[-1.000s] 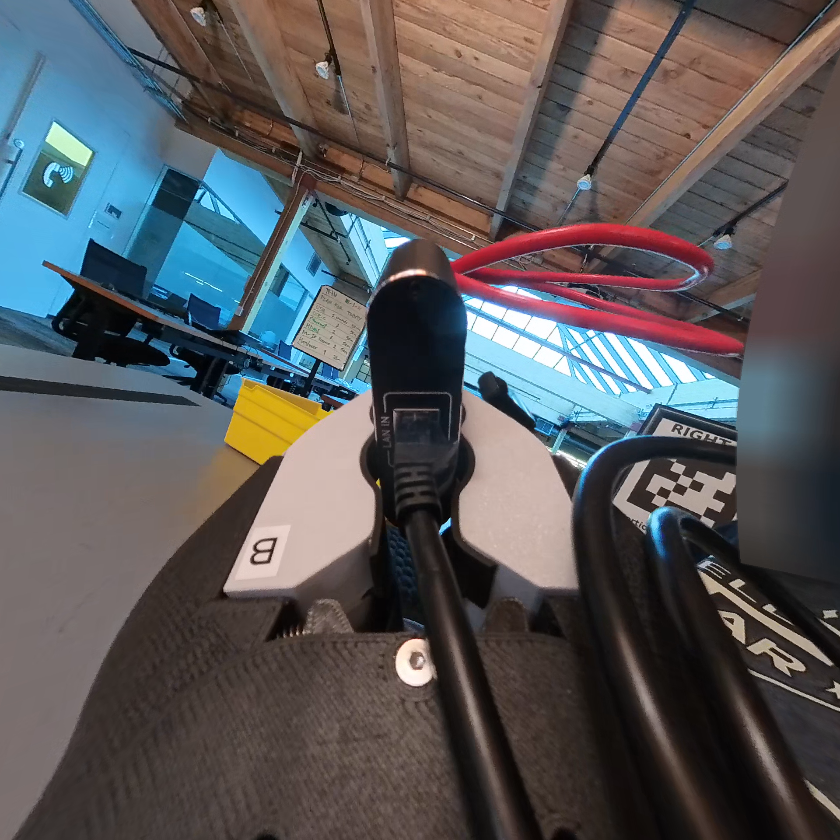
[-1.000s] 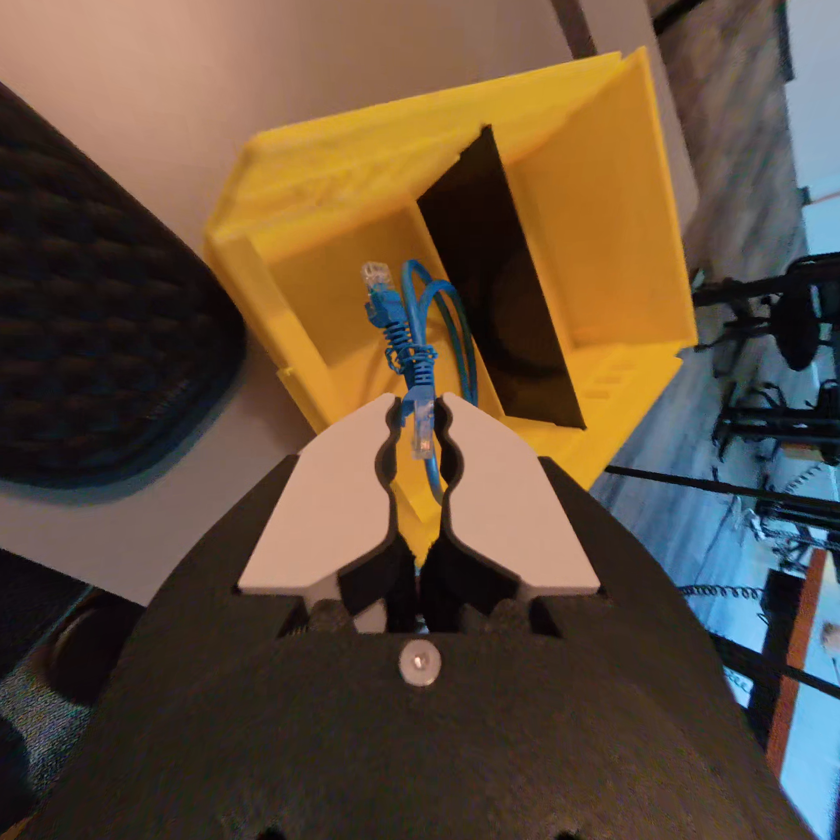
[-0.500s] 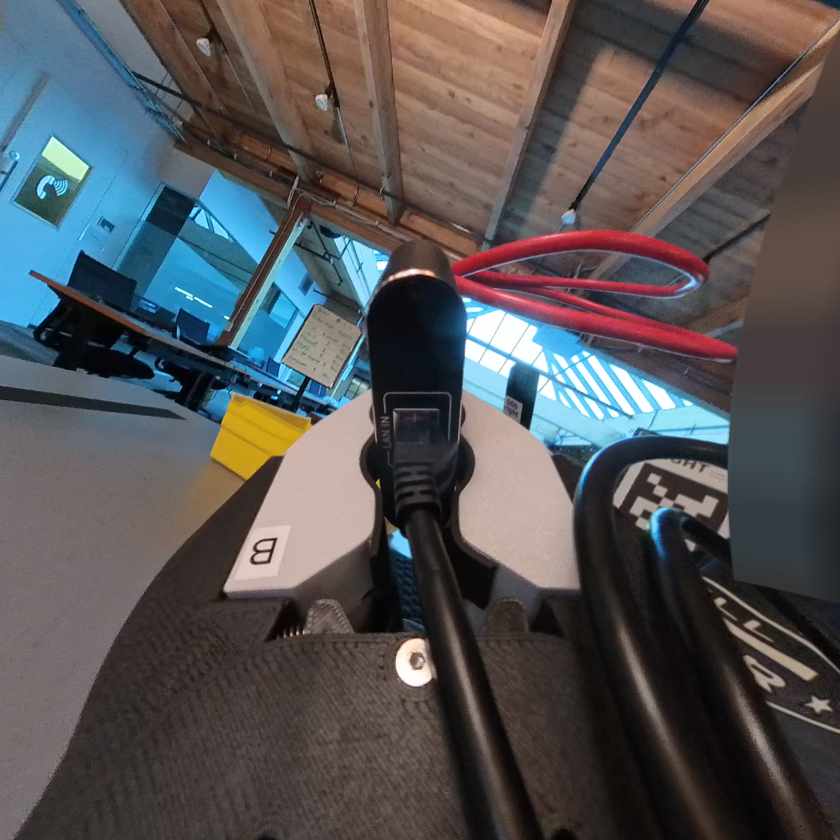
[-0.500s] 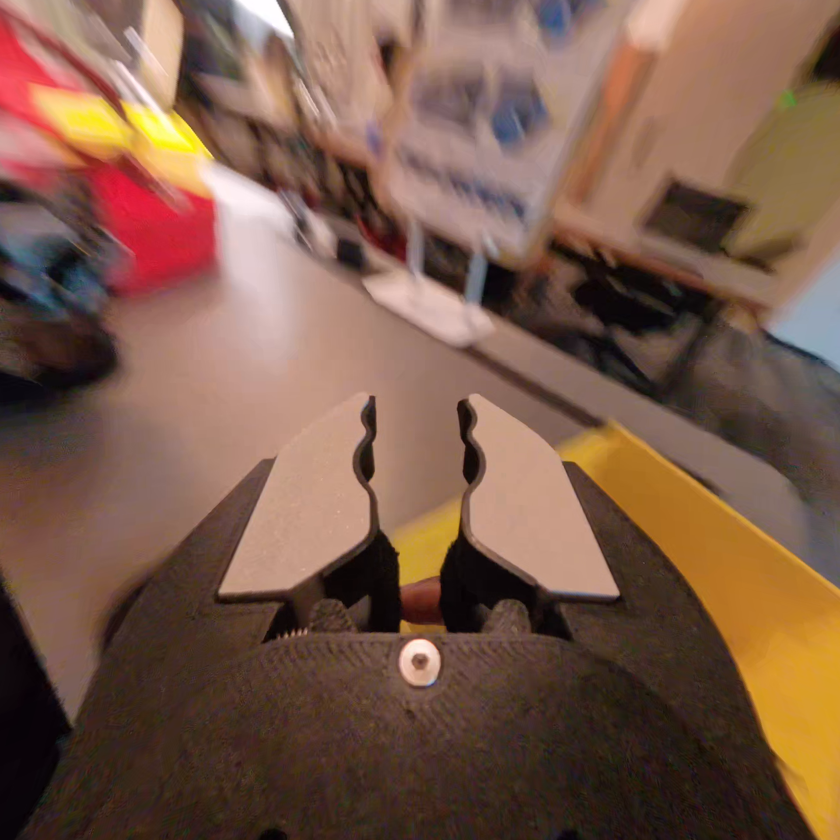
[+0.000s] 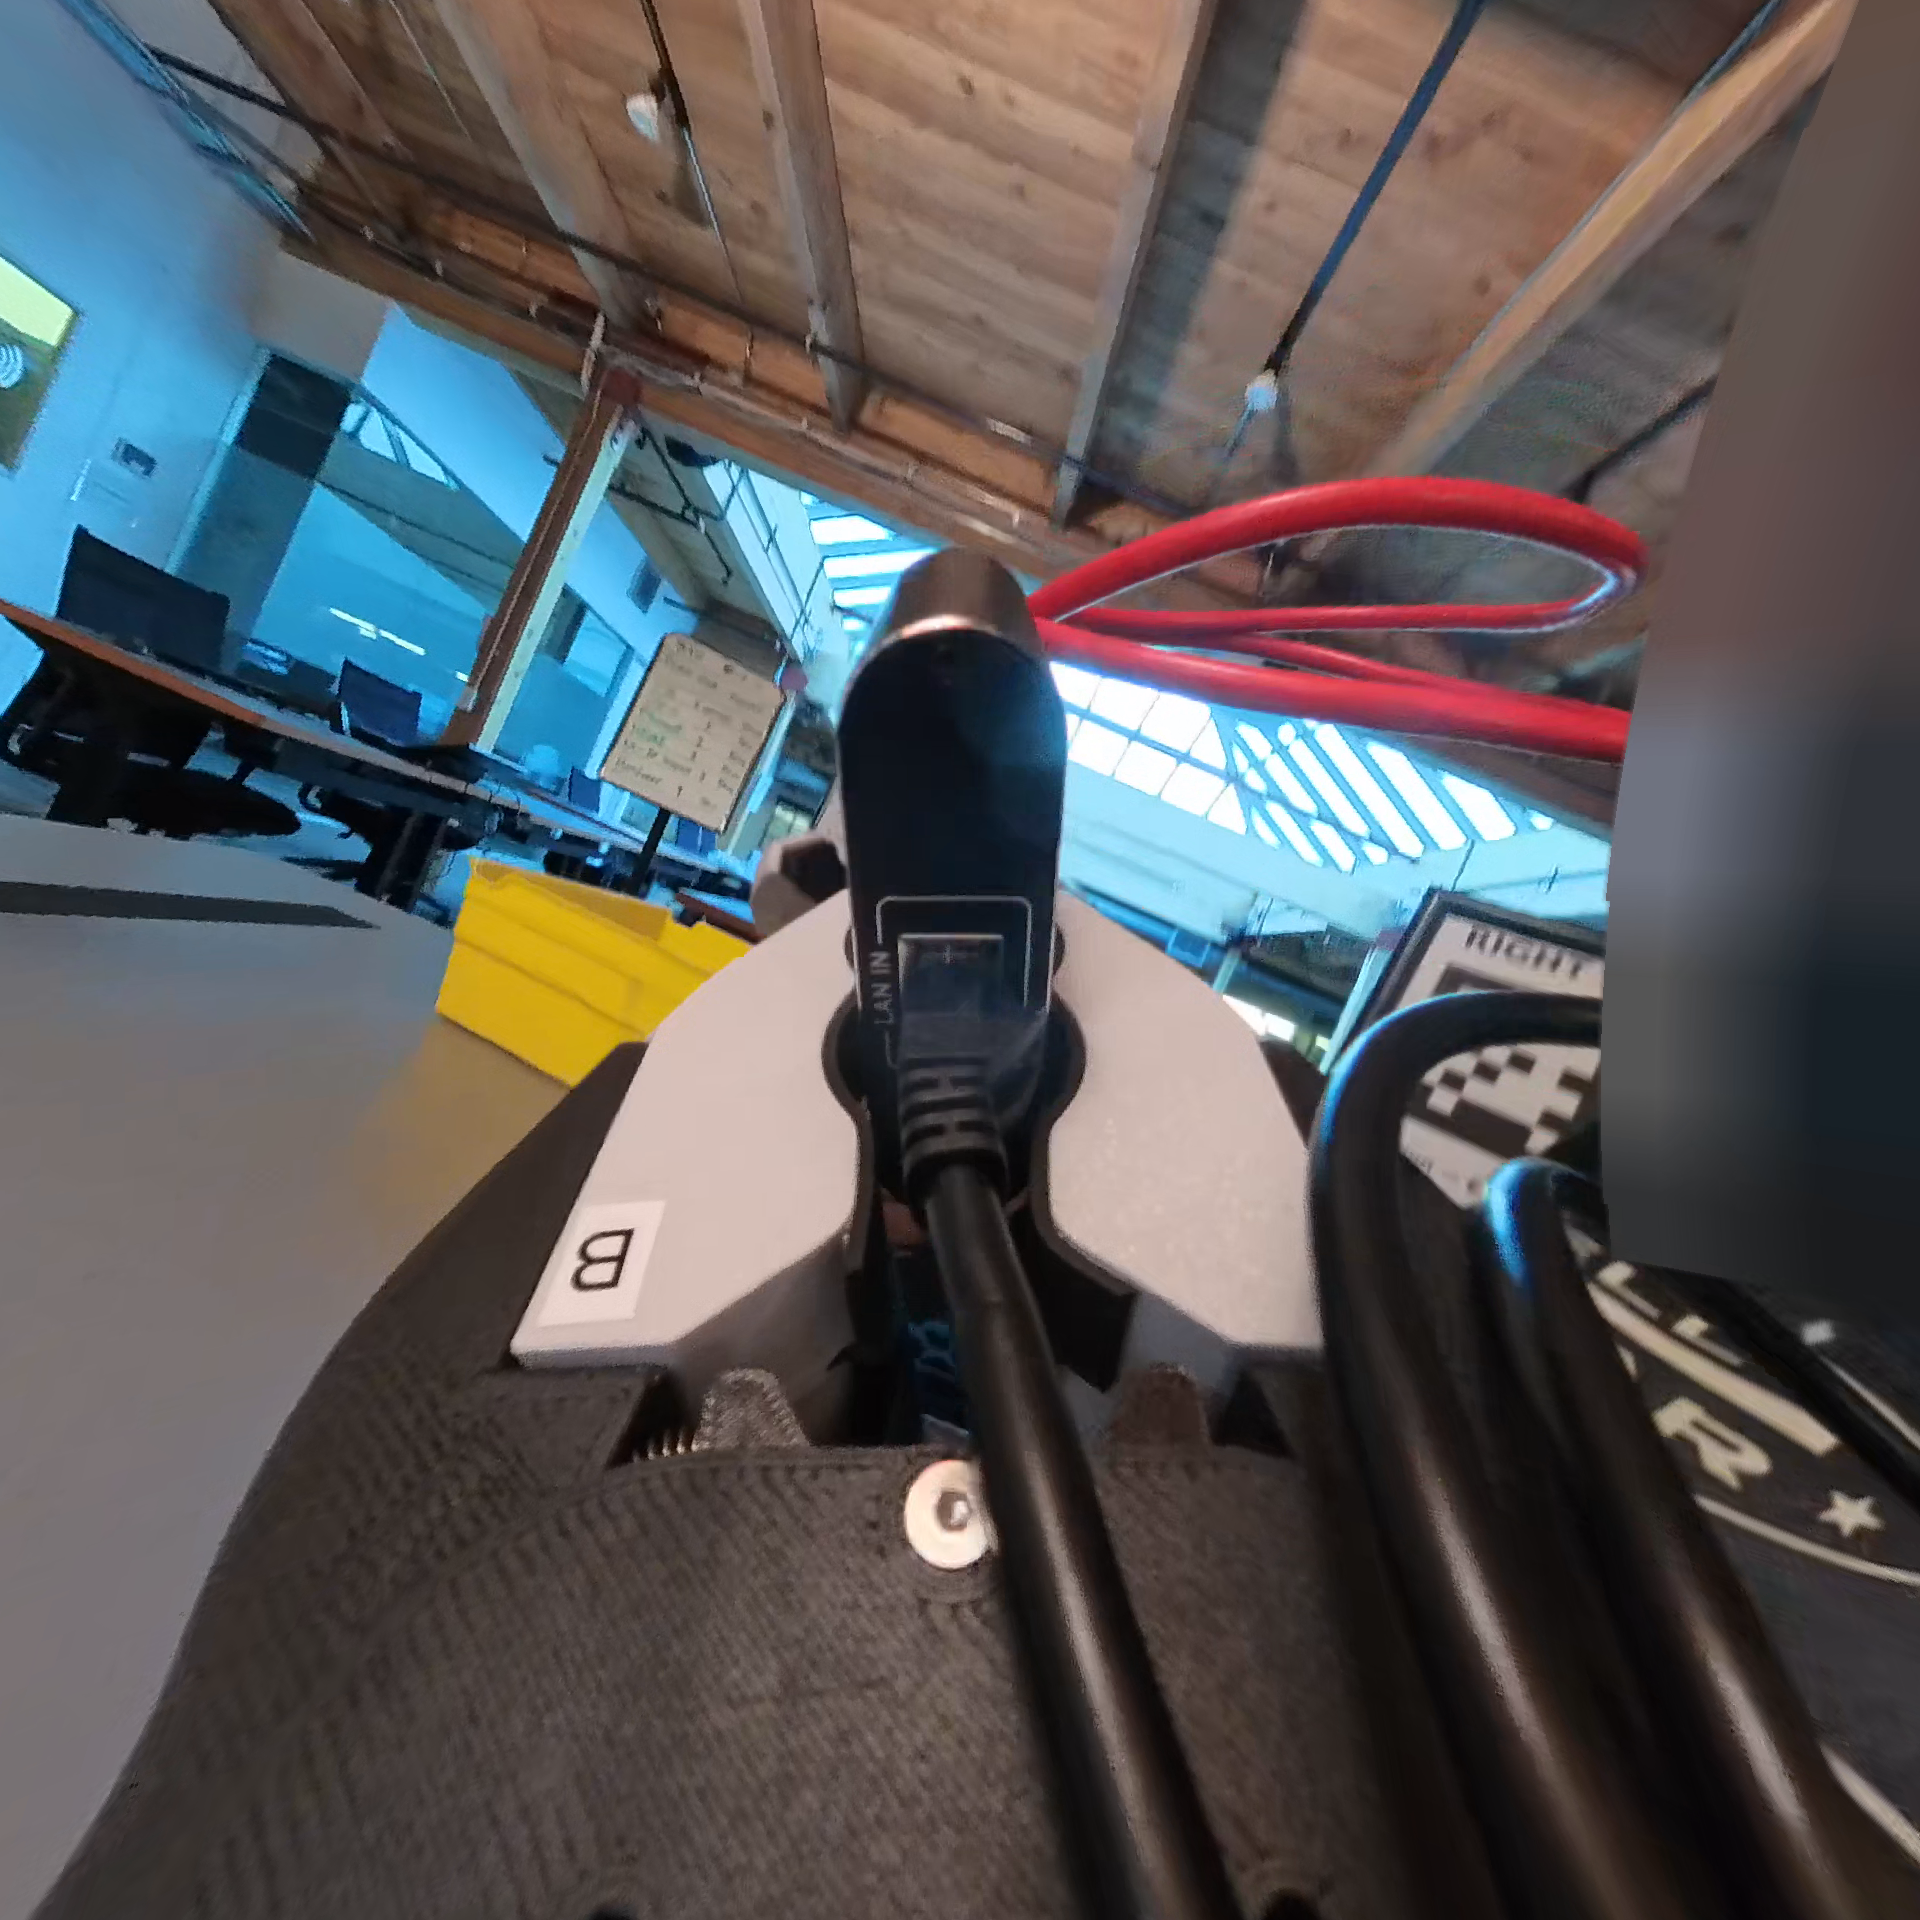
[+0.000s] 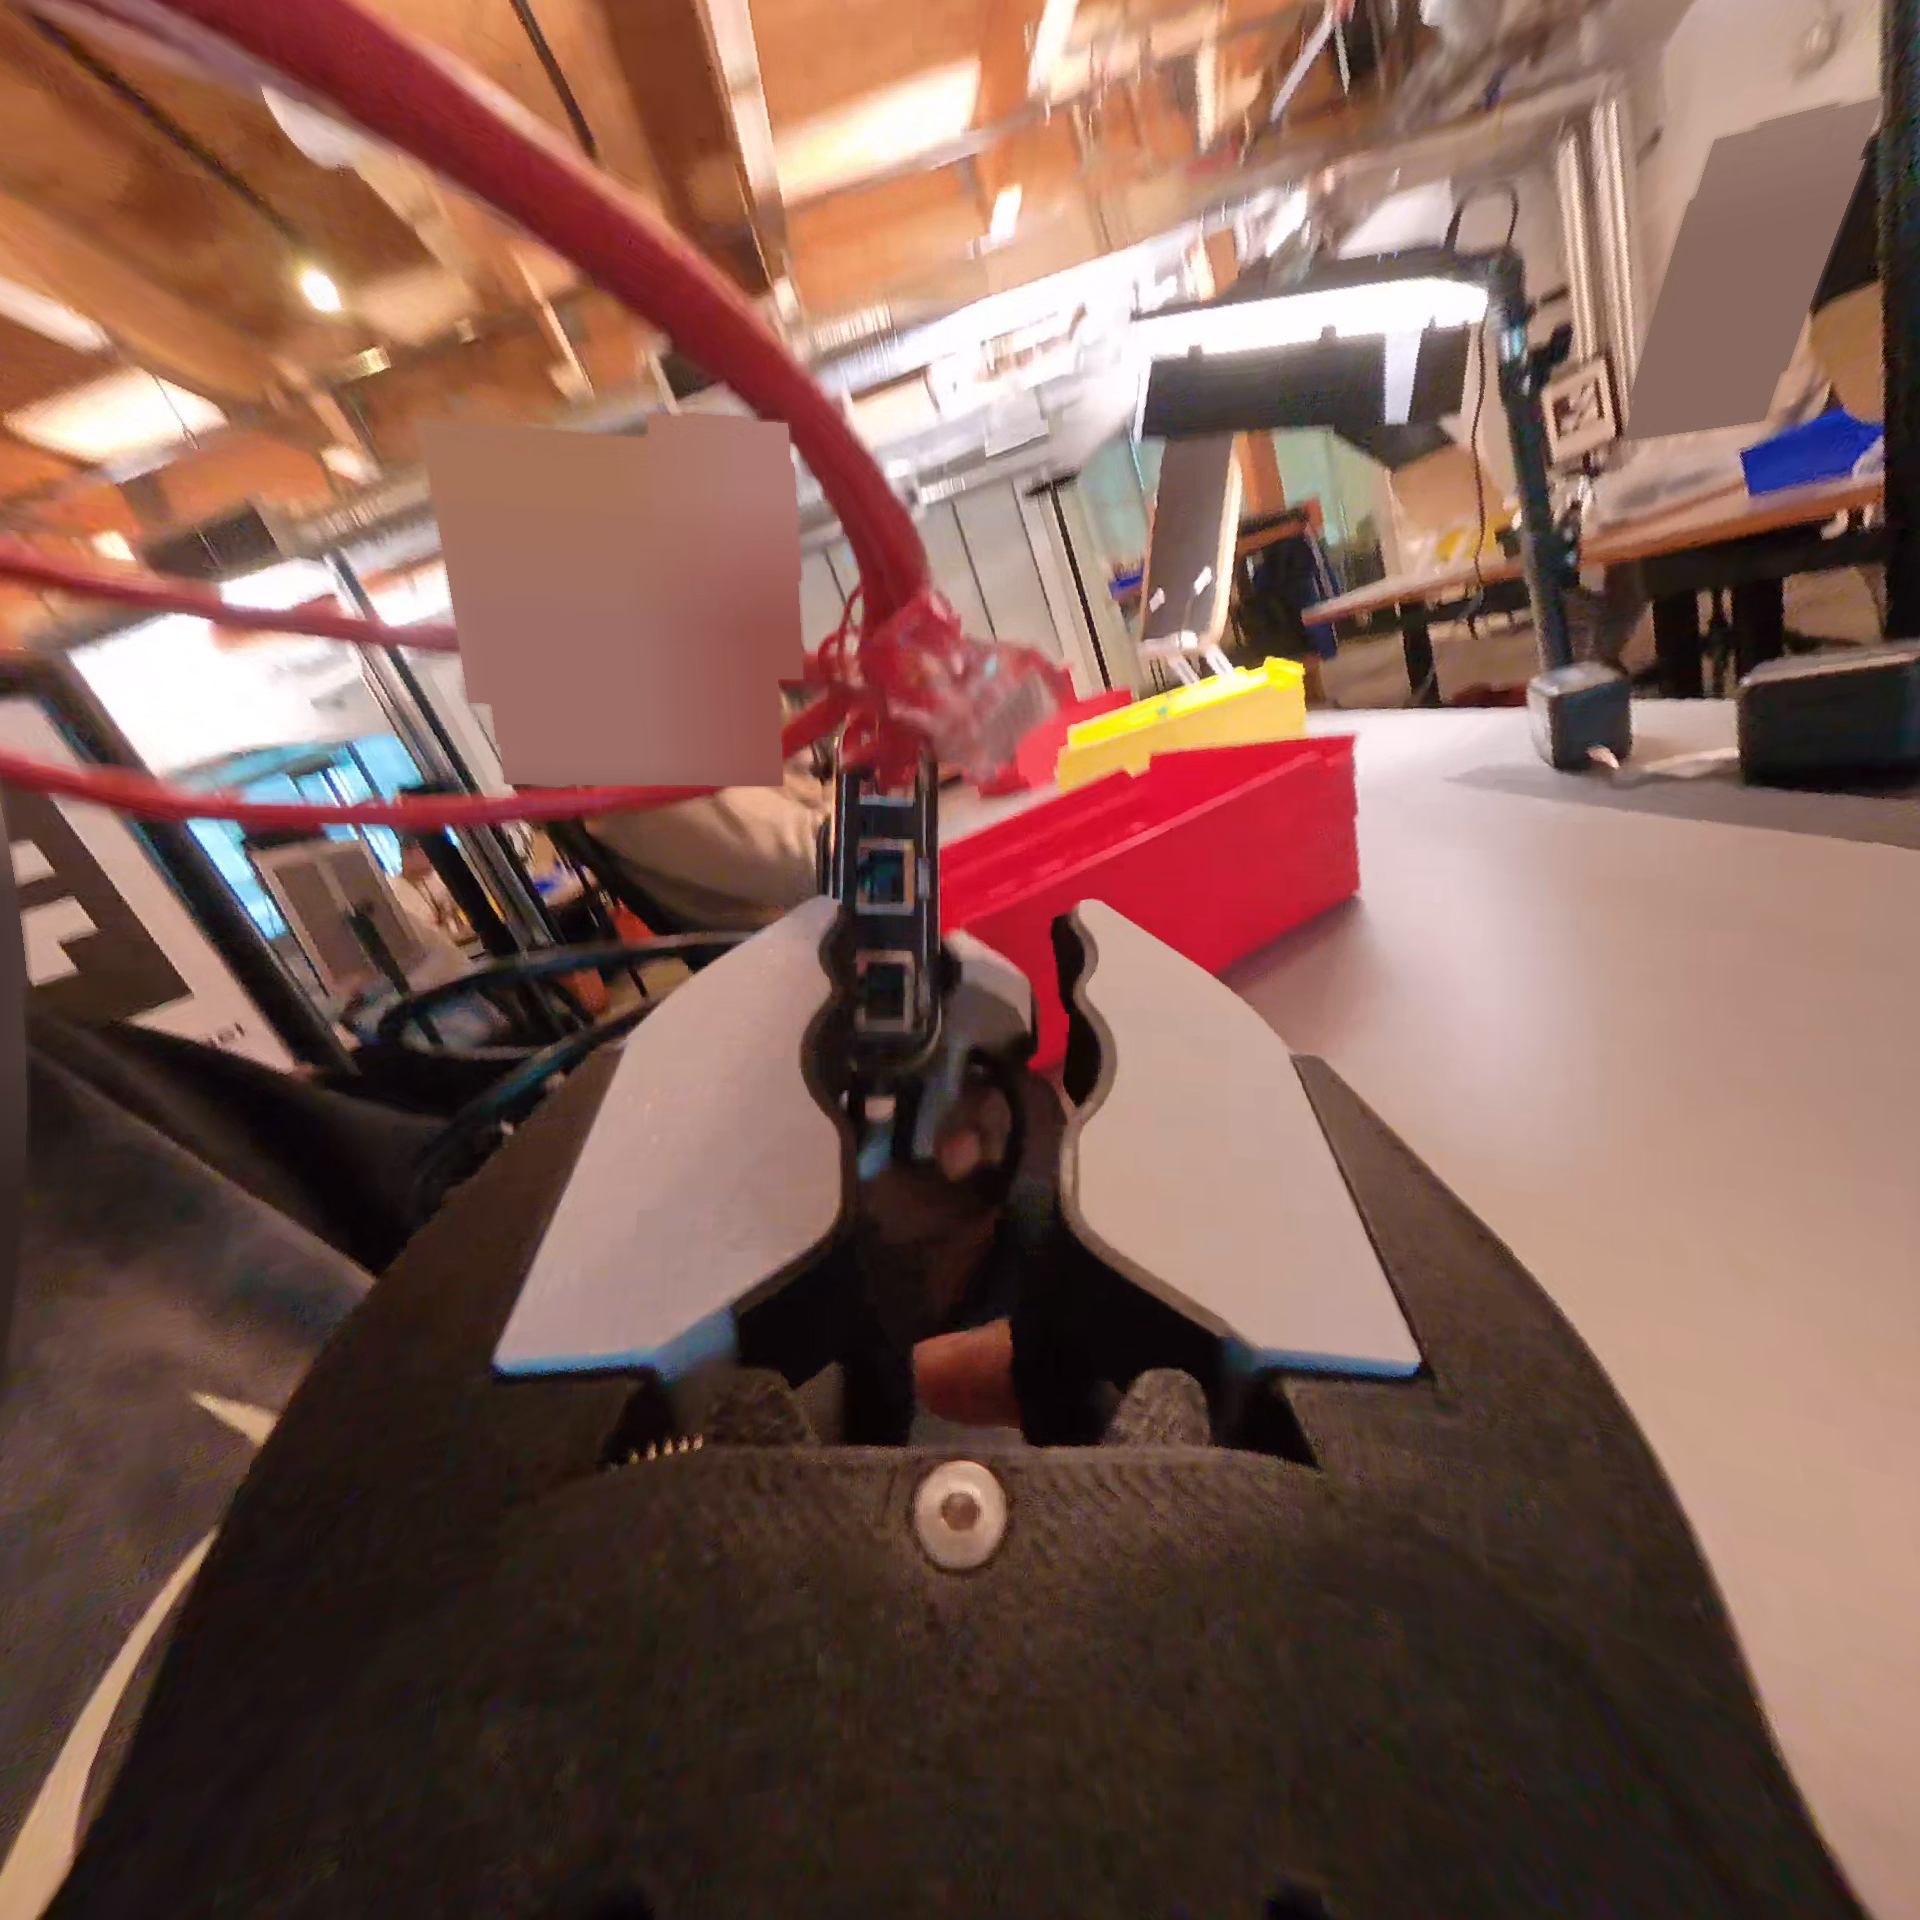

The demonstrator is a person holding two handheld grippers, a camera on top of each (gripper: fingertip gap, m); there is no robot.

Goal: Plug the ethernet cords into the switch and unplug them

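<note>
Writing stands on a white sticker (image 5: 601, 1260), the black switch (image 5: 951, 790), a whiteboard (image 5: 691, 727) — none repeated here

Glossy black plastic switch (image 5: 951, 769)

The left gripper (image 5: 951, 1049) is clamping its grey fingers (image 5: 727, 1122) on the black switch (image 5: 951, 790), which is standing up between them. The right gripper (image 6: 940, 977) is holding its fingers (image 6: 1195, 1143) apart, gripping nothing, its left finger touching the switch's side.

Open-plan office-workshop: desks (image 5: 208, 717), whiteboard (image 5: 694, 727), timber ceiling (image 5: 935, 208).
</note>
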